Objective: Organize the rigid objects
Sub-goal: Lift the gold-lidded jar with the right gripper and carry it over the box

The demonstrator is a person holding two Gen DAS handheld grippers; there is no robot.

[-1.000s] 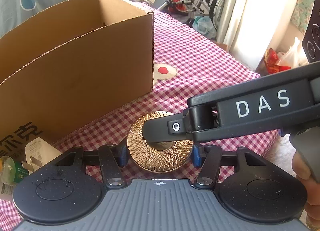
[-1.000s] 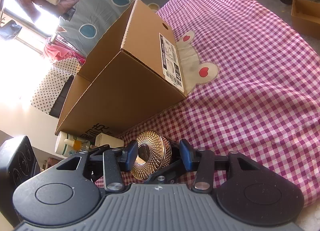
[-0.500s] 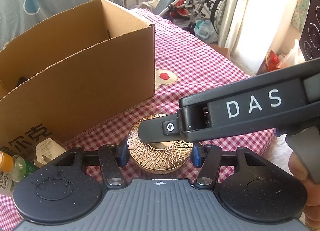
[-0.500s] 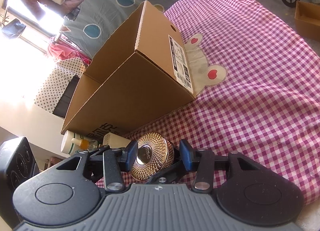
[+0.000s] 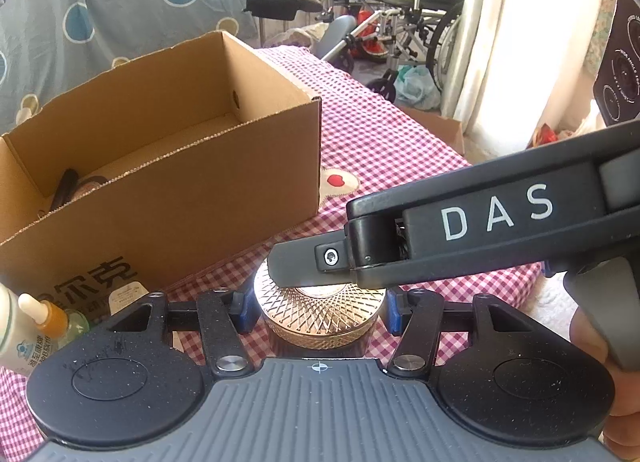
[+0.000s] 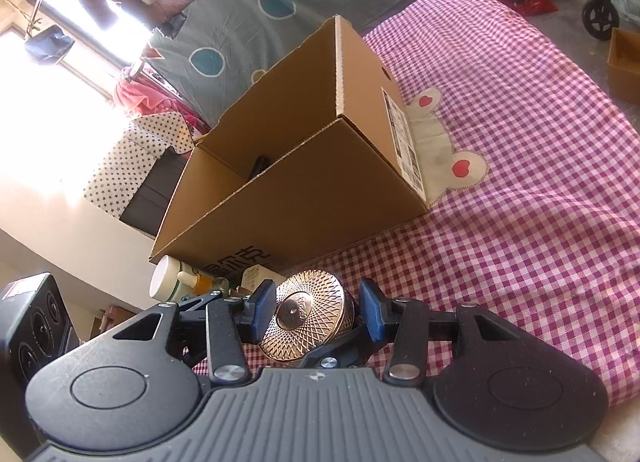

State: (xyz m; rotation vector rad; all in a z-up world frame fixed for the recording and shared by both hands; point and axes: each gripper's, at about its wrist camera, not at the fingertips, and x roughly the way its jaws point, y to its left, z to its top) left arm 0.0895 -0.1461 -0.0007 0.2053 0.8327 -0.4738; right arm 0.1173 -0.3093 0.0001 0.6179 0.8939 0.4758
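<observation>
A round gold jar with a lattice-patterned lid (image 5: 320,312) is held between my left gripper's (image 5: 319,310) blue pads, which press its sides. My right gripper (image 6: 316,312) also closes around the same jar (image 6: 308,316), one finger lying across the lid in the left wrist view. The jar is lifted above the checked cloth. An open cardboard box (image 5: 160,182) stands just beyond to the left, with dark items inside; it also shows in the right wrist view (image 6: 304,190).
Small bottles (image 5: 44,326) and a white plug (image 6: 260,276) lie by the box's near corner. The pink checked cloth (image 6: 520,182) covers the bed. A wheelchair (image 5: 400,14) and bags stand beyond the bed's far edge.
Both grippers have risen with the jar, so the box's open inside now shows. The jar has tilted more upright in the left wrist view.
</observation>
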